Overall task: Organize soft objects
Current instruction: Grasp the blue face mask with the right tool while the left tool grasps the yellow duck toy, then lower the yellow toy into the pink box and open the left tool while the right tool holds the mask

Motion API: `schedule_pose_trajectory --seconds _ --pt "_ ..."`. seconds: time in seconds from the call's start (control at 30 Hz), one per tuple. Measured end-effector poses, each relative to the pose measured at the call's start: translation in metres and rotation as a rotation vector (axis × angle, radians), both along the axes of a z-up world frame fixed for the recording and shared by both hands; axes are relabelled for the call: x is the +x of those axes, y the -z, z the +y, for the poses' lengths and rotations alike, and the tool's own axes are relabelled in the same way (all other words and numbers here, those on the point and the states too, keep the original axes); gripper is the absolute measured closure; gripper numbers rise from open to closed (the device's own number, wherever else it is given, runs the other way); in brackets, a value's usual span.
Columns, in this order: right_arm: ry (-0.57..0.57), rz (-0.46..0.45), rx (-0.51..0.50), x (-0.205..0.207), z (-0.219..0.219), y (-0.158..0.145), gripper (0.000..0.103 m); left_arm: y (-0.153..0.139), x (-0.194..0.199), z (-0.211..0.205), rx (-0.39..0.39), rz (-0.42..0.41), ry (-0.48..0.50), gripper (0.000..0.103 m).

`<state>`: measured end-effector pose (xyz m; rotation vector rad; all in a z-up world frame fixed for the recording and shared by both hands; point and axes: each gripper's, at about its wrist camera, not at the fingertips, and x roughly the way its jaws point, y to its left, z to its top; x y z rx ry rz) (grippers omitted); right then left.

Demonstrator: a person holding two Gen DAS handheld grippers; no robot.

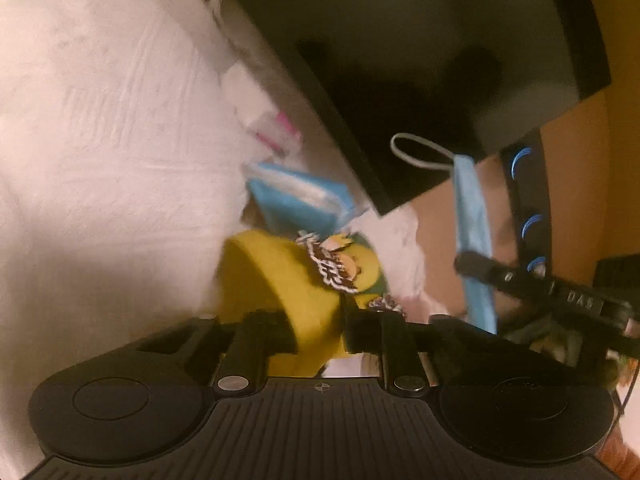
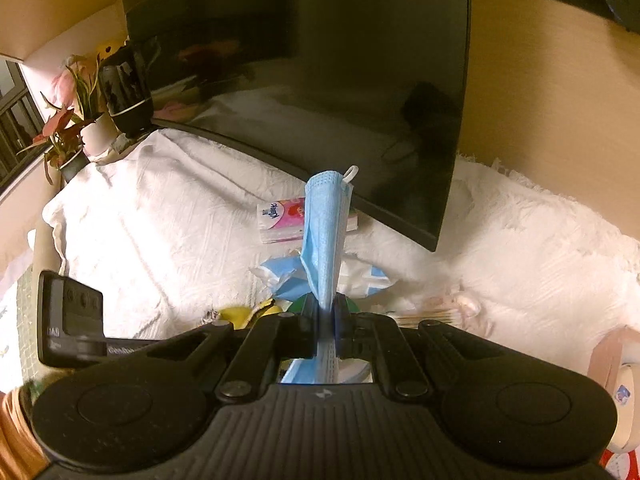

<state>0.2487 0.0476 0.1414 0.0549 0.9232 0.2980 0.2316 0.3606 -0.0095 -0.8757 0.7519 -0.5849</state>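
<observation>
A: Two hand-held grippers in my views, both loaded. My right hand-held gripper [image 2: 325, 322] has its fingers pinched on a folded blue mask [image 2: 325, 236]; the mask stands up between them and its white ear loop pokes out at the top.

B: And the left?

A: My left hand-held gripper [image 1: 316, 330] is clamped on a yellow cloth [image 1: 276, 280] that carries a printed label. The frame is blurred, so I can't read the label.

B: Where is all this?

A: Over a surface covered by a white cloth [image 2: 160, 216]; I can't tell what is under the covering. A dark monitor [image 2: 340, 80] stands along its far edge. Just in front of the monitor's lower edge lies a pink tissue pack [image 2: 286, 220], and nearer to me a blue-and-white packet [image 2: 288, 280], crumpled.

B: Do the two grippers see each other?

A: Yes. From the left wrist the mask [image 1: 472, 220] hangs at the right, gripped by the other tool, with the blue packet [image 1: 296, 196] just beyond the yellow cloth. From the right wrist, a bit of the yellow cloth [image 2: 244, 314] shows low at the left.

B: Anything at the corners?

A: A potted plant [image 2: 76, 120] and a black speaker [image 2: 126, 88] at the far left corner.
</observation>
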Motion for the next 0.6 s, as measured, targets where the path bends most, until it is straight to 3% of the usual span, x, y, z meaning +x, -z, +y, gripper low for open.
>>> schedule_pose_trajectory --seconds 0.2,0.4,0.5,0.6 --pt "-0.015 -0.065 0.016 -0.008 -0.003 -0.019 0.096 -0.056 -0.026 0.001 0.13 -0.142 -0.08 0.091" --pt "0.023 -0.197 0.087 -0.027 -0.032 -0.069 0.096 -0.139 -0.026 -0.005 0.309 -0.292 -0.125 0.091" --pt "0.064 -0.272 0.092 -0.046 -0.061 -0.095 0.096 -0.172 -0.022 -0.022 0.346 -0.365 -0.12 0.091" --pt "0.132 -0.325 0.084 -0.069 -0.095 -0.113 0.096 -0.194 -0.015 -0.052 0.334 -0.414 -0.082 0.091"
